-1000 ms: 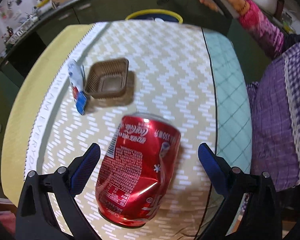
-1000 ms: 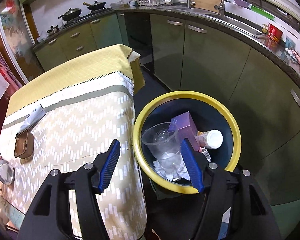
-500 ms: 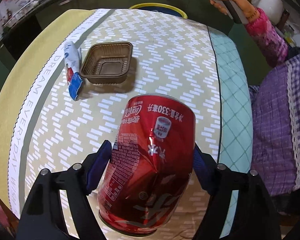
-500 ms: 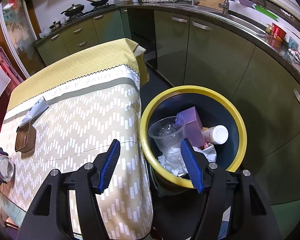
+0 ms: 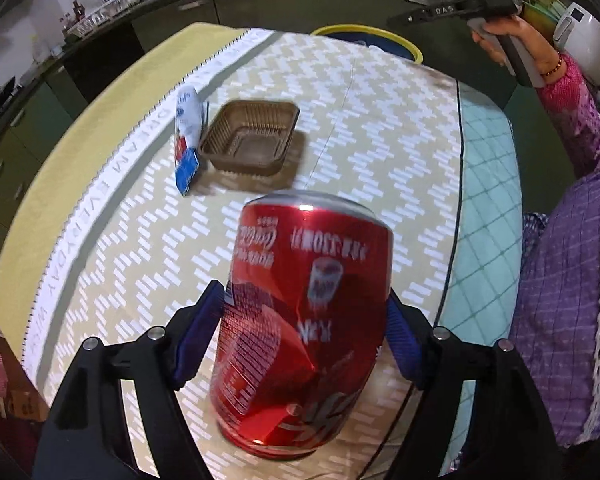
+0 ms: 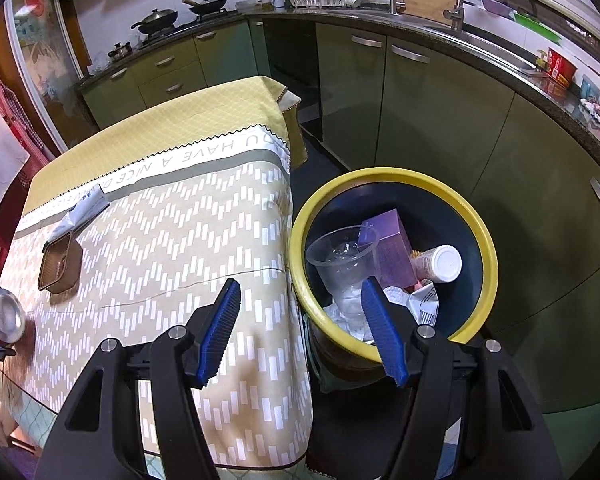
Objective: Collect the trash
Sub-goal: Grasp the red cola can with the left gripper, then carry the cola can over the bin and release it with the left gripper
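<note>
A dented red cola can (image 5: pixel 304 320) sits between the blue pads of my left gripper (image 5: pixel 304 292), which is shut on its sides just above the patterned tablecloth (image 5: pixel 380 120). The can's silver top (image 6: pixel 4 316) shows at the left edge of the right wrist view. A brown plastic tray (image 5: pixel 252 140) and a white and blue wrapper (image 5: pixel 188 128) lie on the cloth beyond it. My right gripper (image 6: pixel 300 286) hangs open and empty over the table's end, beside the yellow-rimmed bin (image 6: pixel 488 264). The bin holds a clear cup, a purple box, a bottle and crumpled paper.
The bin's rim (image 5: pixel 364 30) peeks over the table's far end. A person's hand (image 5: pixel 500 40) in a pink sleeve holds the right gripper at the upper right. Green kitchen cabinets (image 6: pixel 440 112) and a counter run around behind the bin.
My left gripper's jaws have come together onto the can, which now fills the space between the pads. The left view has rolled a little. My right gripper has stayed beside the bin.
</note>
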The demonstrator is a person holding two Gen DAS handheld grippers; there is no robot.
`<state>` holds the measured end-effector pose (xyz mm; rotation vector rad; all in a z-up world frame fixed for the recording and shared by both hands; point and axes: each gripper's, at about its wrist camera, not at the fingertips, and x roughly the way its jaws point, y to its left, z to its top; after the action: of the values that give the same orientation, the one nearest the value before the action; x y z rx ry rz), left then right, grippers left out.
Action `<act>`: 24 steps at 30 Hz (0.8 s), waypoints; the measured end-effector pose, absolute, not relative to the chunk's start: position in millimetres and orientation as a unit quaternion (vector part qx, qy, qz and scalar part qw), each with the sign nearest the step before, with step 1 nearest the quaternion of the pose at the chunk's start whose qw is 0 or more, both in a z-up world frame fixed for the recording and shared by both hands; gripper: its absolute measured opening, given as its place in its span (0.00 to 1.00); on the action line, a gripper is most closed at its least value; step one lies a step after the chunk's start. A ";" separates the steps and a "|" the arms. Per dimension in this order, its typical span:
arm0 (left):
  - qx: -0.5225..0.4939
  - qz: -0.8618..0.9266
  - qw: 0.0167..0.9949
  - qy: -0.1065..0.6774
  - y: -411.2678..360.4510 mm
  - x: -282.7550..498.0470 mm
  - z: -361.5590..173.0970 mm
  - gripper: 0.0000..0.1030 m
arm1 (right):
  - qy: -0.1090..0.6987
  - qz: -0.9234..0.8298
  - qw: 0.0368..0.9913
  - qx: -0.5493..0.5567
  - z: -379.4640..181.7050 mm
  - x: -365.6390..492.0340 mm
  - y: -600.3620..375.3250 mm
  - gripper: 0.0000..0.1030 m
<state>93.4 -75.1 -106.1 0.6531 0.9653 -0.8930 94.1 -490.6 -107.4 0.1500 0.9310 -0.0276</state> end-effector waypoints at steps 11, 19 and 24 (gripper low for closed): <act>0.270 -0.400 0.790 0.377 -98.6 94.3 -65.8 0.70 | 0.439 -0.011 0.895 0.076 -102.5 83.9 -493.8 0.61; 0.276 -0.415 0.785 0.368 -128.7 101.9 -50.7 0.70 | 0.420 -0.016 0.904 0.084 -91.0 72.6 -503.4 0.61; 0.288 -0.451 0.768 0.351 -175.6 110.5 -39.4 0.70 | 0.403 -0.028 0.910 0.095 -81.4 57.8 -522.7 0.61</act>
<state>110.5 -175.6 -39.4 0.6244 0.7615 -0.9792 57.8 -522.7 -81.4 0.1965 0.8315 -0.0580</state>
